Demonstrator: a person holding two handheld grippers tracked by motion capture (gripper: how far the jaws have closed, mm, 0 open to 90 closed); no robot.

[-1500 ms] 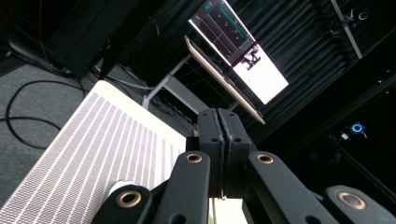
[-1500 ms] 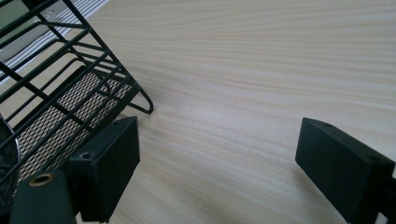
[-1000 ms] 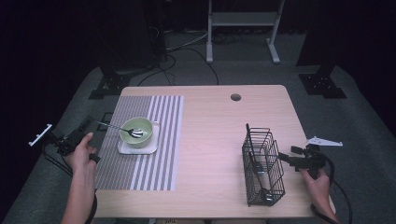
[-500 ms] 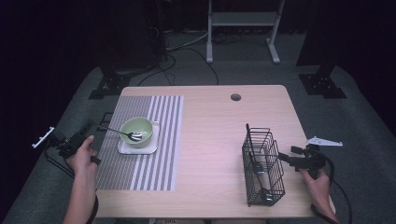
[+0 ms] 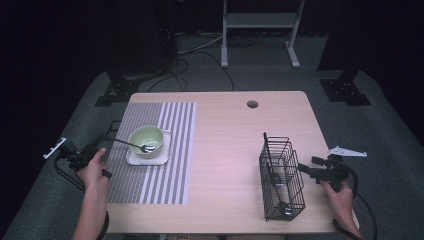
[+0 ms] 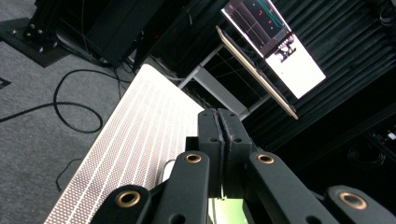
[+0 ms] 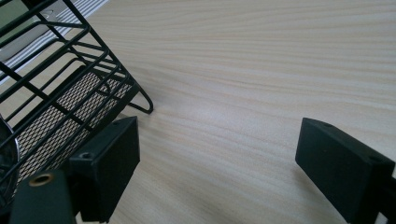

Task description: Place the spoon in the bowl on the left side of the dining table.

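Dark studio, black drapes, cables over grey carpet. Pale wooden desk [image 5: 225, 130] with striped placemat [image 5: 170, 150] on its left half.

Green bowl [image 5: 145, 139] on white square plate [image 5: 161, 160], both on the mat. Spoon [image 5: 132, 145] resting head-down in the bowl, handle slanting out toward the left edge.

Left claw [image 5: 97, 146] just beside that handle tip, pads pressed tight together in the left gripper view [image 6: 218, 121]. Nothing seen between them; contact with the handle too small to tell.

Right claw [image 5: 302, 169] level by the black wire basket [image 5: 282, 180], spread wide over bare wood [image 7: 217, 158], gripping nothing. Some metalware inside the basket, kind unclear.

Change over the last second: almost none. Spoon, bowl and basket where they were; left hand nudged only slightly, right hand unmoved.

Judged a pause: spoon either freshly set down or about to be lifted. No transfer under way, basket side merely waiting.
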